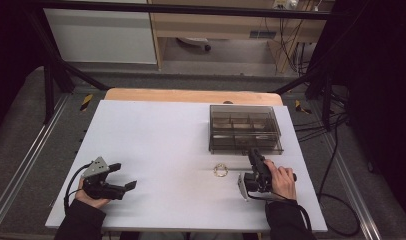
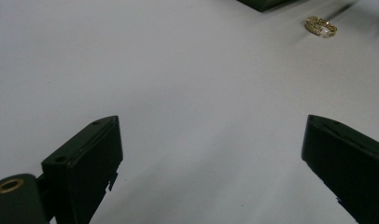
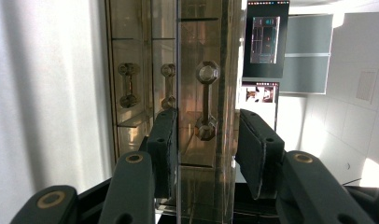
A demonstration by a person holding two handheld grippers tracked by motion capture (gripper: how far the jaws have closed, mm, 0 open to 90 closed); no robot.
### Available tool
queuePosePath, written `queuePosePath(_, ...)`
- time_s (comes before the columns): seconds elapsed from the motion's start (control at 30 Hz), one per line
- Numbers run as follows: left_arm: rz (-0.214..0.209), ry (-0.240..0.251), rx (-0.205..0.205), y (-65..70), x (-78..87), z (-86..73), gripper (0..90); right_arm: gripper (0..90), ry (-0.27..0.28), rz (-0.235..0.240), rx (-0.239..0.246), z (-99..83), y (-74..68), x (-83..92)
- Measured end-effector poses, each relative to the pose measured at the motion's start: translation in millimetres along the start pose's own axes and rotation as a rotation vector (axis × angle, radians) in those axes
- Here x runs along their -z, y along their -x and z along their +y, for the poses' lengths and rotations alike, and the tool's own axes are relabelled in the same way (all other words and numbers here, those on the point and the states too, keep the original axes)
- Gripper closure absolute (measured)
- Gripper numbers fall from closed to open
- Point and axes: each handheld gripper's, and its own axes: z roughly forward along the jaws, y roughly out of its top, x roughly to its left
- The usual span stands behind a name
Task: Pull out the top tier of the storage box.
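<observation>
Near the right front of the white tabletop (image 1: 156,150) stands a smoky, see-through plastic drawer box (image 1: 245,129) with small compartments. The right gripper (image 1: 254,156), rolled onto its side in the person's right hand, reaches its front. A likely reason for the roll: it lines the jaws up with a drawer handle. Just to its left a small gold ring (image 1: 220,170) lies loose on the table, close in front of the box, probably waiting to go into a drawer.

The right gripper view shows what the high view cannot: a clear faceted bar handle (image 3: 206,100) sits between the half-closed jaws, which flank the drawer front; whether the pads press it I cannot tell.

The left gripper (image 1: 125,176) rests well apart near the left front, jaws wide and empty. Its own view catches the ring's (image 2: 321,26) patterned band at the top right.
</observation>
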Motion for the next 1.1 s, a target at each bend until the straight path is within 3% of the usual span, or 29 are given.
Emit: queuePosePath(1.1, -0.001, -0.003, -0.001, 0.2, -0.2, 0.0, 5.0, 59.9, -0.001, 0.011, 0.008, 0.6, -3.0, 7.6)
